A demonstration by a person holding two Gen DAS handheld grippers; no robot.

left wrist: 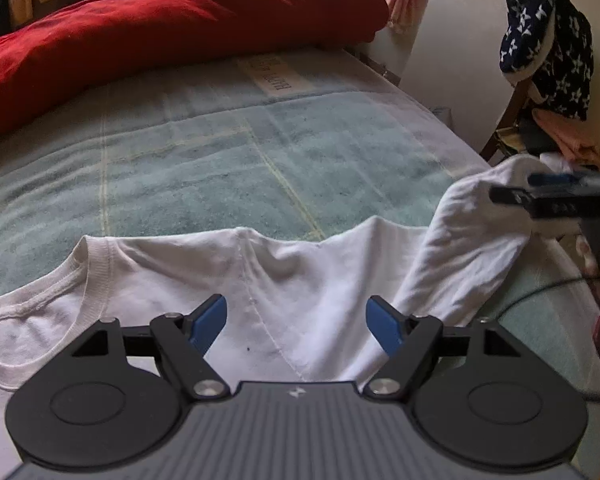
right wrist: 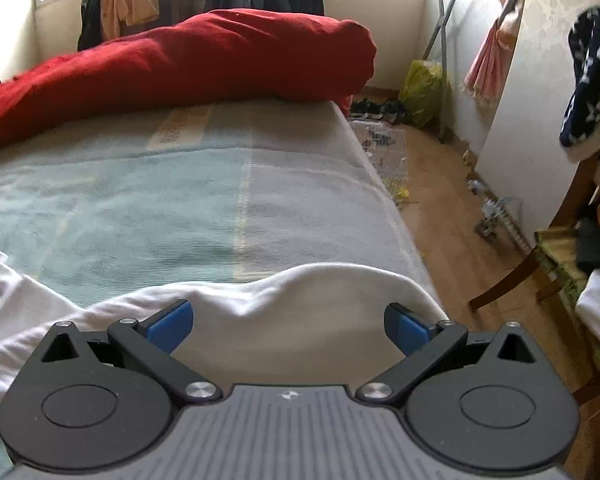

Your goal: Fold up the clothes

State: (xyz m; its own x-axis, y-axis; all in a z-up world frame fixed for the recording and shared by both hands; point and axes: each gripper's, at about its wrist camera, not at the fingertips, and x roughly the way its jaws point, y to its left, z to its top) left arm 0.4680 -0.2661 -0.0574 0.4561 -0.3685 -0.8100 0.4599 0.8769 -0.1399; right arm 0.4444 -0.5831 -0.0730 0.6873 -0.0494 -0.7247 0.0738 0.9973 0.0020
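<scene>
I have the left gripper (left wrist: 296, 325) hanging over a white cotton T-shirt (left wrist: 292, 280) spread on the pale green towelling bed cover (left wrist: 220, 160), its blue-padded jaws spread wide with nothing between them. The shirt's shoulder seam runs under the gap, and the ribbed round collar (left wrist: 80, 280) lies just to the left of the left jaw. To the right of it, the shirt's sleeve (left wrist: 472, 240) rises in a fold towards my right gripper (left wrist: 500, 196), which shows blurred there. In its own view the right gripper (right wrist: 288, 326) also stands wide and empty, above the white sleeve (right wrist: 300, 292) at the bed's edge. A bulky red blanket (left wrist: 160, 32) lies well ahead.
</scene>
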